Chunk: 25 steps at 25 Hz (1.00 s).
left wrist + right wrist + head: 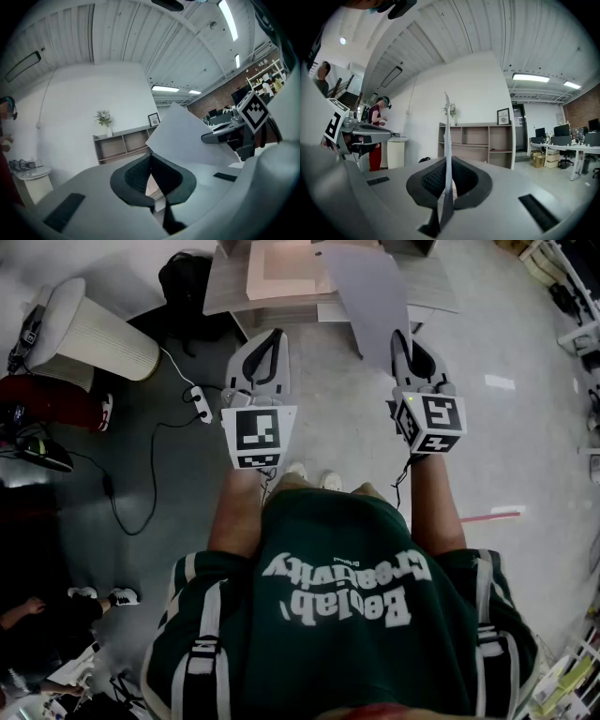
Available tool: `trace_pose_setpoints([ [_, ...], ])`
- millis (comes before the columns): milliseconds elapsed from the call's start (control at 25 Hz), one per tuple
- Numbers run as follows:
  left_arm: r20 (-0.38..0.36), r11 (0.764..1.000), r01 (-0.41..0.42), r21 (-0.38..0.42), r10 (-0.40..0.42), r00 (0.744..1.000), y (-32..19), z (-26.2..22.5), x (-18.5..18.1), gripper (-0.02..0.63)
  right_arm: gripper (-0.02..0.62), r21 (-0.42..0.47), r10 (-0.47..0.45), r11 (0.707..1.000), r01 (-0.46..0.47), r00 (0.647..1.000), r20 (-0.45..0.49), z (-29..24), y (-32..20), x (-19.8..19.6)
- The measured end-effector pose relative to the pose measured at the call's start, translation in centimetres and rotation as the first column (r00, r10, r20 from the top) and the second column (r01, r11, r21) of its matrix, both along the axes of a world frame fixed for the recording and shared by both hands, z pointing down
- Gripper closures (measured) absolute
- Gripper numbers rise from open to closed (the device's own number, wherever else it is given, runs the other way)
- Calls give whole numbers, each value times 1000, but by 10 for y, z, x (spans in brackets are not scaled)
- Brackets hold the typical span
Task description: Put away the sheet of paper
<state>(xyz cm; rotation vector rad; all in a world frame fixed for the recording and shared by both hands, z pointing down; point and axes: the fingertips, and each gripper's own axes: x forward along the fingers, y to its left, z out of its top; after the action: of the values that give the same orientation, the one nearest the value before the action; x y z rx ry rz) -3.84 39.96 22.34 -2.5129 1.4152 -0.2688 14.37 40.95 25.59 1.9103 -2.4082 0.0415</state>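
- The right gripper (401, 339) is clenched on the sheet (375, 296); in its own view the pads (464, 180) press on the paper's lower edge from both sides.
- The sheet stands on edge between those jaws, so the right gripper view shows it as a thin upright line (446, 136).
- From the head view the sheet reaches forward from the jaw tips, and its far end overlaps the shelf (281, 292) ahead.
- The left gripper (275, 336) is level beside the right one, apart from it, and does not touch the sheet.
- Its jaws are clenched with nothing between them; through the gap behind the pads (136, 178) only the shelf shows.
- In the left gripper view the sheet (187, 136) appears broadside, tilted, with the right gripper (234, 133) at its lower edge.
- The shelf stands against a white wall, with a plant (450, 110) and a frame (503, 116) on top.
- The person's shoes (311, 474) are on the grey floor (525, 437) below the grippers.
- A white ribbed bin (94, 334) stands to the left, with a cable (141, 474) trailing over the floor near it.
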Motion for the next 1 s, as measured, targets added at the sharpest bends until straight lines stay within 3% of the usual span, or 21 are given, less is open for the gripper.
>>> trace_pose_setpoints([
  [1000, 5, 1000, 11, 9, -11, 1000, 13, -2, -7, 588, 561, 16, -10, 1000, 10, 999, 35, 2, 11, 1],
])
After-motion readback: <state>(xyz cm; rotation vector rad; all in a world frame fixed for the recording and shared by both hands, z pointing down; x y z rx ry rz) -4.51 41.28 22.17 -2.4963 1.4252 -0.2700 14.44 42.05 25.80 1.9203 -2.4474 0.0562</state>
